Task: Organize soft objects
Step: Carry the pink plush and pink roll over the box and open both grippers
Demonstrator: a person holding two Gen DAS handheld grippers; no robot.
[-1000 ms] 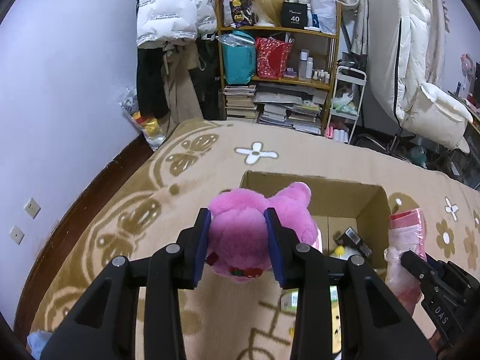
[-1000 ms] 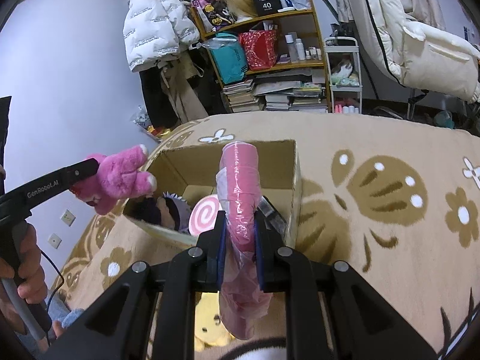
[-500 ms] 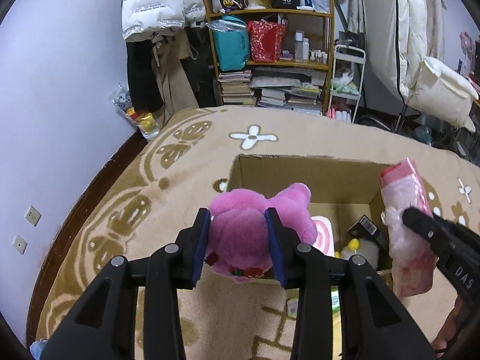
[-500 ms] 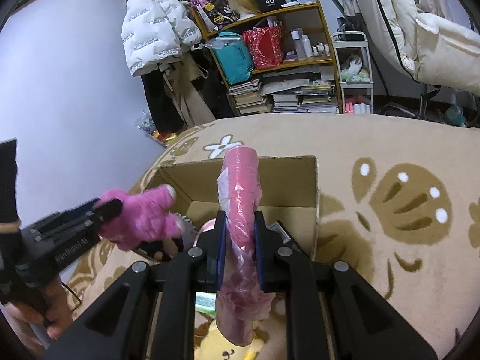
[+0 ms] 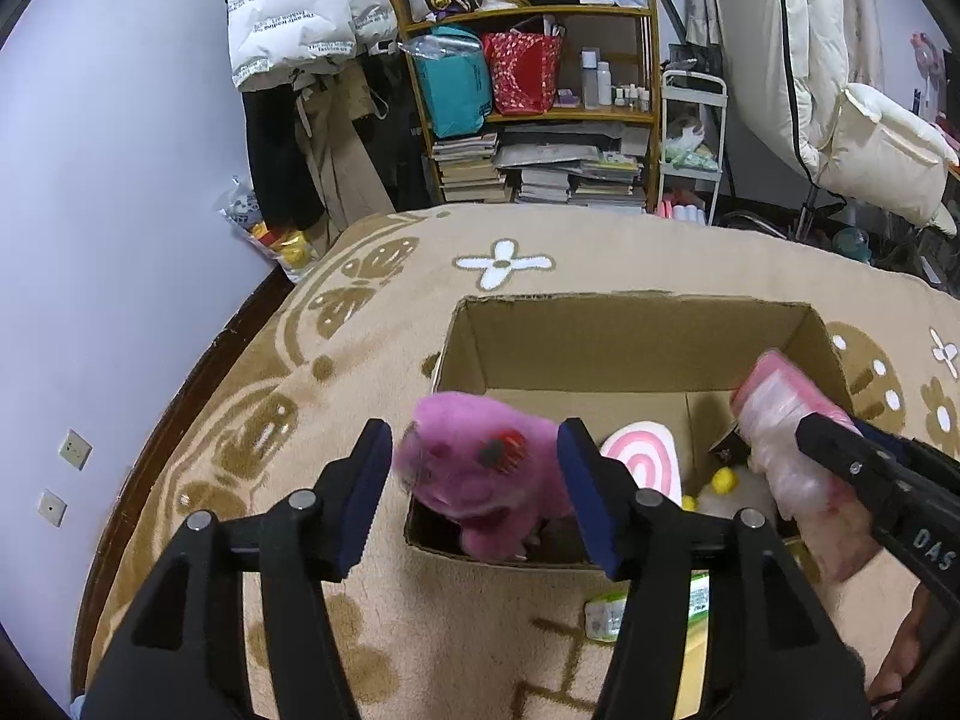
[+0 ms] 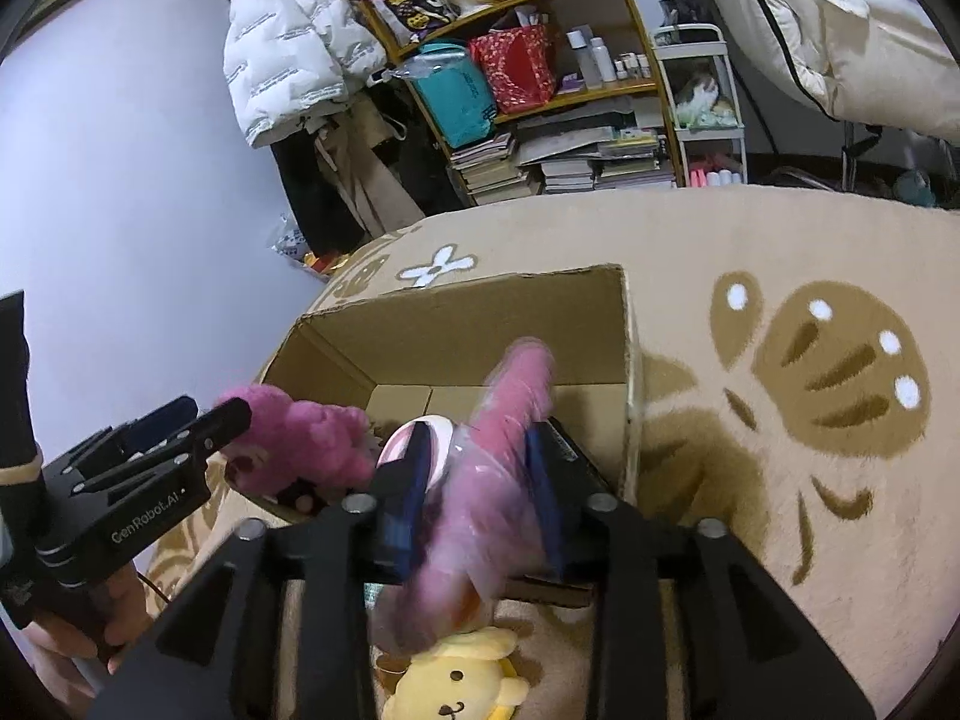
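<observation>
- Both jaws are being spread since half a second ago: the pink plush point(image 5: 480, 468) is being released by the left gripper point(image 5: 474, 498) over the cardboard box point(image 5: 636, 330).
- Meanwhile, the pink packet point(image 6: 480, 480) is being let slip from the right gripper point(image 6: 474, 492), likely toward the box.

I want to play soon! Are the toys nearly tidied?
Nearly. A swirl cushion lies in the box. The pink plush sits loose in the open left hand-held gripper, the pink packet in the open right hand-held gripper, both over the box. A yellow plush waits outside.
</observation>
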